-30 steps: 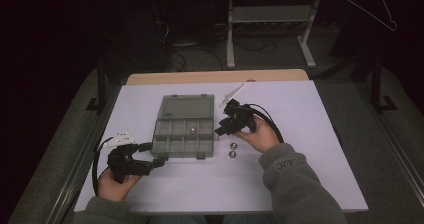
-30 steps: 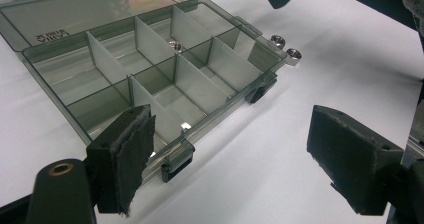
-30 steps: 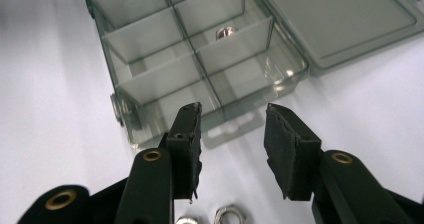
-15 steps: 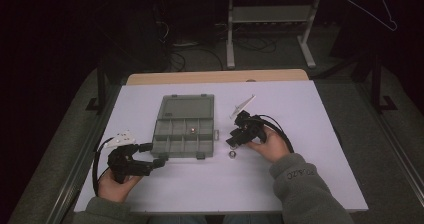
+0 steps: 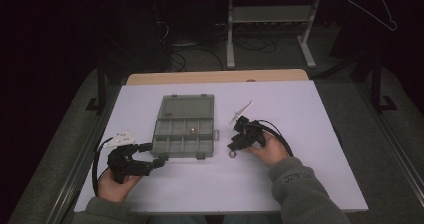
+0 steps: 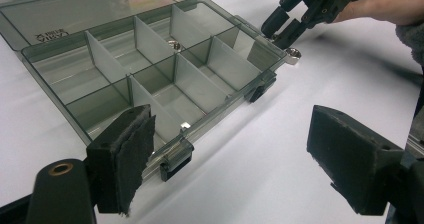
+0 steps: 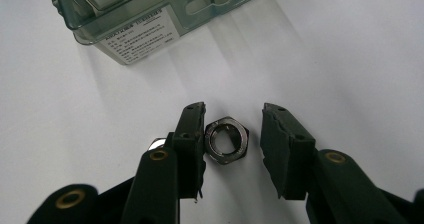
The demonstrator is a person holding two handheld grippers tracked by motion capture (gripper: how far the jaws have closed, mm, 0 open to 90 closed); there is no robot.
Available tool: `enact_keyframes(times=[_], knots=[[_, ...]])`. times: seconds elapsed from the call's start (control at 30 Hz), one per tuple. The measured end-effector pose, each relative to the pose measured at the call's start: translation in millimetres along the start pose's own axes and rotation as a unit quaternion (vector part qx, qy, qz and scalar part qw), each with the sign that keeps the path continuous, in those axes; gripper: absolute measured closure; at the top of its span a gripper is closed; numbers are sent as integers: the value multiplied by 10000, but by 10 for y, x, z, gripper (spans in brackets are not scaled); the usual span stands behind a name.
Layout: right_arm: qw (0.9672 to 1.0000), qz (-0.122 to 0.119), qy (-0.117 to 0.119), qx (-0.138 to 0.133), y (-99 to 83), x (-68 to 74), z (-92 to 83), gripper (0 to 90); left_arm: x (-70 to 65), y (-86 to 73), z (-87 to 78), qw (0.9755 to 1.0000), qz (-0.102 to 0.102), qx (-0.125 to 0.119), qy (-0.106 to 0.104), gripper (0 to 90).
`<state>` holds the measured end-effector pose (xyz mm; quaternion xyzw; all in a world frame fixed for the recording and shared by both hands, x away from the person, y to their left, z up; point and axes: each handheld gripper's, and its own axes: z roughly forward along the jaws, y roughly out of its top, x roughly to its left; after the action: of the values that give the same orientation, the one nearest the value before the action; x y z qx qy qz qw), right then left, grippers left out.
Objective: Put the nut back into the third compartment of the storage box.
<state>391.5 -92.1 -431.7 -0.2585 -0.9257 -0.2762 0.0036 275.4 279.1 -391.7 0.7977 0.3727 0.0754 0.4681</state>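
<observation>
Your left hand (image 5: 116, 183) is lying low at the near left, gripping the left tongs (image 5: 159, 160), which are pointing level toward the right with their jaws standing wide apart. Your right forearm, in a grey sleeve (image 5: 300, 190), is reaching in from the lower right. Your right hand (image 5: 270, 147) is tilting the right tongs (image 5: 232, 149) steeply downward and to the left. Their jaws have just been closing and are standing narrowly apart, the pads not yet pressing together.
</observation>
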Motion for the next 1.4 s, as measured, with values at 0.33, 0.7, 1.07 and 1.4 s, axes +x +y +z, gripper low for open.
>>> enact_keyframes(times=[0.33,0.7,1.07,1.4], knots=[[9999,12,-126,42,7,12,3,659,1,2,5,10000,29,-2,-11,181],[9994,-143,-282,105,14,45,2,689,2,4,8,10000,41,-3,-11,181],[9997,-73,-198,78,3,18,-38,696,5,2,3,10000,36,9,-3,181],[9997,-25,-124,-200,105,13,-170,696,6,5,8,10000,59,11,-6,181]])
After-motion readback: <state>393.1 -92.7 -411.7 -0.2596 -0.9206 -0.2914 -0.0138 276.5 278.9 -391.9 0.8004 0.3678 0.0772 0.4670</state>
